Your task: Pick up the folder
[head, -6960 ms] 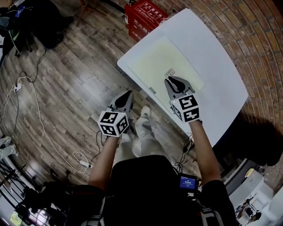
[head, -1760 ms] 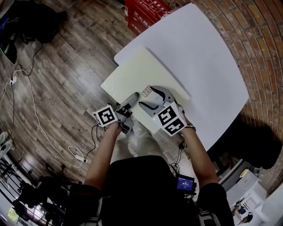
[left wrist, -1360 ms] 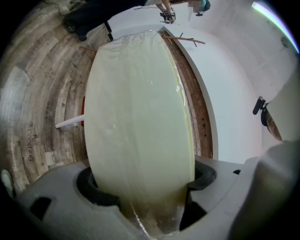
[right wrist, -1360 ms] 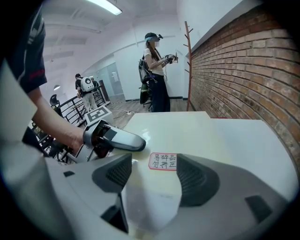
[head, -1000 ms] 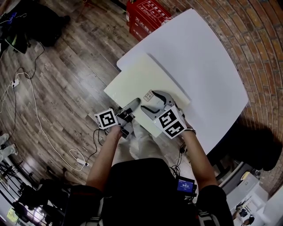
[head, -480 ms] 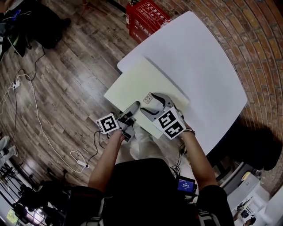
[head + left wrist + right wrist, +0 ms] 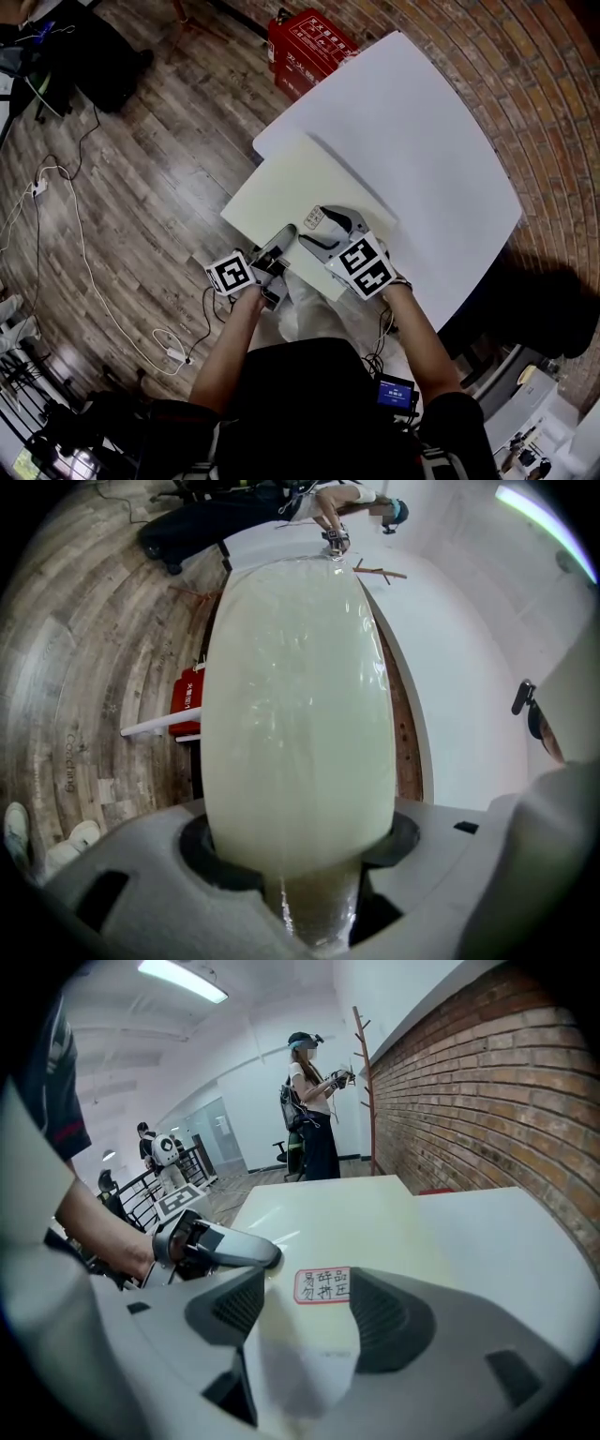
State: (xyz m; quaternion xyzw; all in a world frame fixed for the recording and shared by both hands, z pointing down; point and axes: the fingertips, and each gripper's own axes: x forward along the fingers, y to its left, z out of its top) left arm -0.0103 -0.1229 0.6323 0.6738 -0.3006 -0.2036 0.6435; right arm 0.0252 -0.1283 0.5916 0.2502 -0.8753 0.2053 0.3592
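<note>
White counter (image 7: 441, 122) beside brick wall (image 7: 553, 94); flat cream plastic folder (image 7: 291, 183) overhangs its near edge, towards the left claw (image 7: 284, 234); that claw, jaws just closing, pinches the overhang; right claw (image 7: 314, 226) rests open on top, empty.

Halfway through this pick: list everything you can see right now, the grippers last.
folder: one, pale yellow-green, on the table, near corner overhanging the edge
label: one, white with red border, on the folder's near end
table: one, white, beside the brick wall
crate: one, red, on the wood floor by the table's far end
power strip: one, white, on the floor at left
coat stand: one, wooden, against the brick wall
bystanders: two, background of the right gripper view
left gripper: one, grey, at the folder's near edge; jaws have just been closing and clamp it
right gripper: one, grey, over the folder's near end, jaws open either side of the label
</note>
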